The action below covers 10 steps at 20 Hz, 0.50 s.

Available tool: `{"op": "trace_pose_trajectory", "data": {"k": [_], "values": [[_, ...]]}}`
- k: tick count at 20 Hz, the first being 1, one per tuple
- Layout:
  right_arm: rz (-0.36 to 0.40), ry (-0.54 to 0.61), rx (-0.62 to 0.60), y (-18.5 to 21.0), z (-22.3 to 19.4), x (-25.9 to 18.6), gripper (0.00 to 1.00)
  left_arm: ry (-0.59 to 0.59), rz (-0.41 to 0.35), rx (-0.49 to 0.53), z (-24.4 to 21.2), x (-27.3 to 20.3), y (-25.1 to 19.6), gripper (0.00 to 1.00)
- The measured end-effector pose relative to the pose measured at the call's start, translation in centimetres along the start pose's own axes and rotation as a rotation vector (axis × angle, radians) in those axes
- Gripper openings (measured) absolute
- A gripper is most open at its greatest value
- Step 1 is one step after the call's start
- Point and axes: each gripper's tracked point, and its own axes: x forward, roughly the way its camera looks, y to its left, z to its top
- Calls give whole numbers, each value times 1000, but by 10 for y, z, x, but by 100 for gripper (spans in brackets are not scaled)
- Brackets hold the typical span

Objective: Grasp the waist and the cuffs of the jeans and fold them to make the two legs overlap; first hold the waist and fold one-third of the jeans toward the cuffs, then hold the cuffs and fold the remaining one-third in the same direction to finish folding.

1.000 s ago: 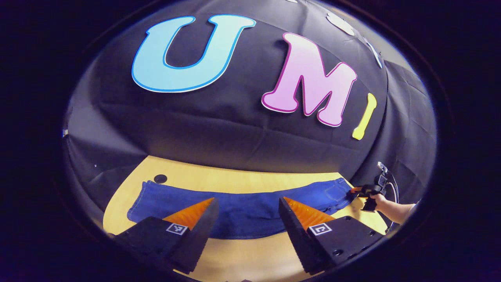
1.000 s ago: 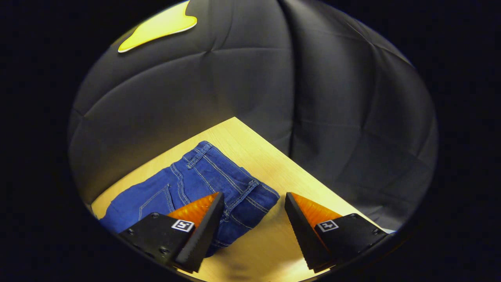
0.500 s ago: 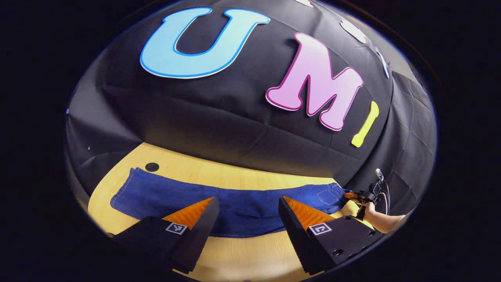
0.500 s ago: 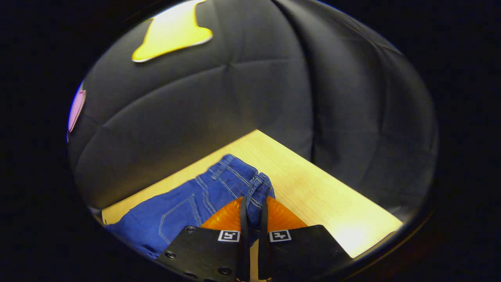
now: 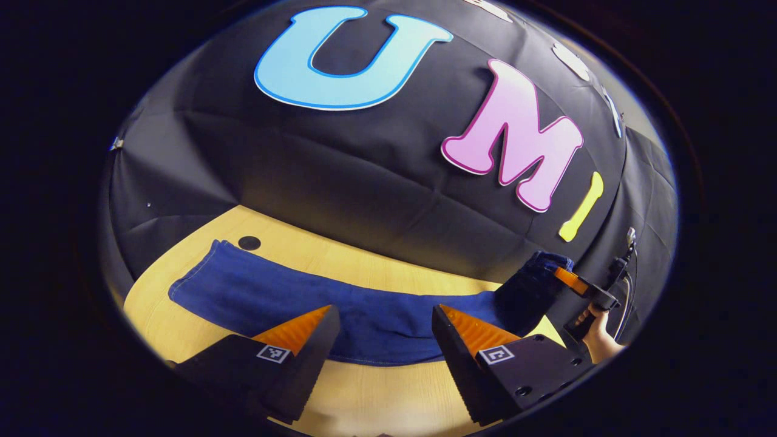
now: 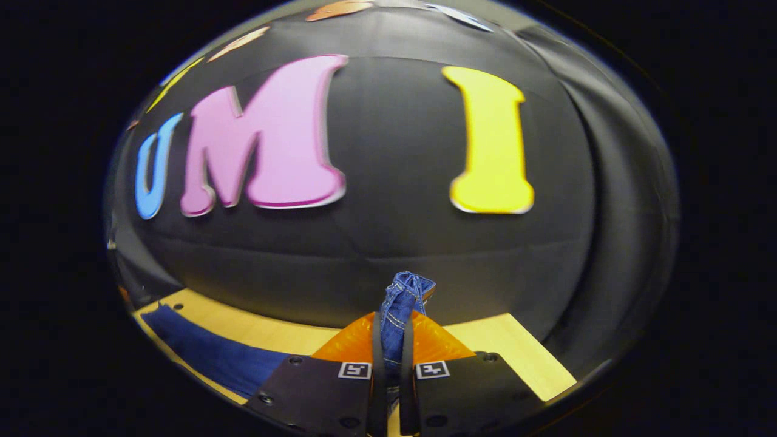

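Blue jeans [image 5: 340, 306] lie lengthwise across the wooden table [image 5: 376, 397], cuffs at the left end. In the left gripper view my left gripper [image 5: 382, 331] hovers open above the near edge of the legs, nothing between its fingers. At the right the waist [image 5: 534, 285] is raised off the table, held by the right gripper [image 5: 573, 282] in a person's hand [image 5: 598, 334]. In the right gripper view my right gripper [image 6: 393, 340] is shut on the waistband [image 6: 403, 297], which sticks up between its fingers. The jeans' legs [image 6: 212, 355] trail away at lower left.
A small black round hole [image 5: 249, 243] sits in the tabletop beyond the cuffs. Black cloth walls close the table's far side and right side. Bare wood [image 6: 522, 352] lies to the right of the held waist.
The right gripper closed on the waist, then lifted it off the table and swung toward the back wall. The left gripper stayed open above the legs, drifting slightly.
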Motion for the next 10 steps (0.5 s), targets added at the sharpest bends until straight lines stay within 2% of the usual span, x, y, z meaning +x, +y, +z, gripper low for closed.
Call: {"op": "trace_pose_trajectory", "data": {"k": [2,5,8,10], "values": [[103,7,-27,11,-9,-6,12,-21,23,15,5,0,12,96],[218,28,-98,15,-11,-11,11,-57,60,-4,12,0,32,97],[276,112,-125,6,-39,-7,11,-86,107,-57,12,-1,64,97],[292,172,-140,-6,-68,-9,11,-104,171,-88,9,-2,100,96]]}}
